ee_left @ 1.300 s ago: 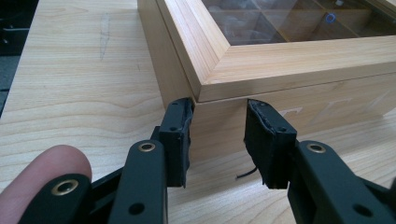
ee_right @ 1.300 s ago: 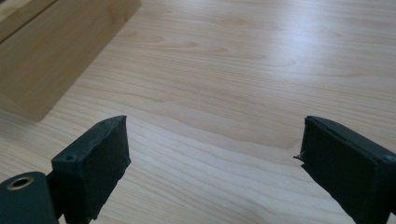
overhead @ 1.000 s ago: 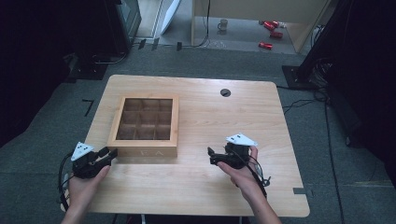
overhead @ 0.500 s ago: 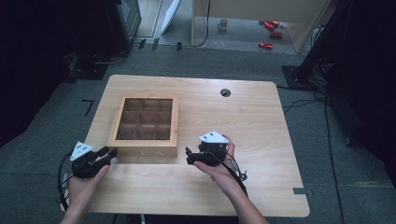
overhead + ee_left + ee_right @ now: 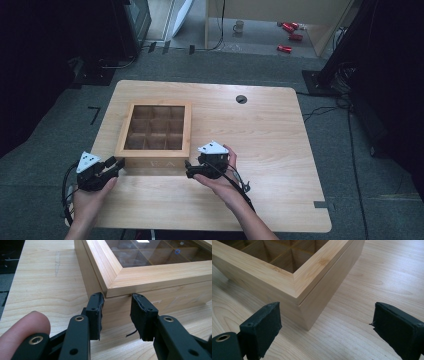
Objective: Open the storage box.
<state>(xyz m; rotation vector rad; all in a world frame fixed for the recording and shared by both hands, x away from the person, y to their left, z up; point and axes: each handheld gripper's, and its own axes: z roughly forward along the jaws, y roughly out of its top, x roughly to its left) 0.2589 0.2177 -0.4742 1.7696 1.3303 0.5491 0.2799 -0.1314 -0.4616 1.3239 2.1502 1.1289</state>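
Your left gripper [image 5: 116, 315] sits narrowly parted at the wooden box's [image 5: 155, 134] near-left corner; your right gripper [image 5: 327, 332] gapes wide at its near-right corner.

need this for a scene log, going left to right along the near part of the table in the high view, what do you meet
left gripper → wooden box → right gripper → bare stretch of table. The left gripper sits at the box's near left corner, the right gripper at its near right corner.
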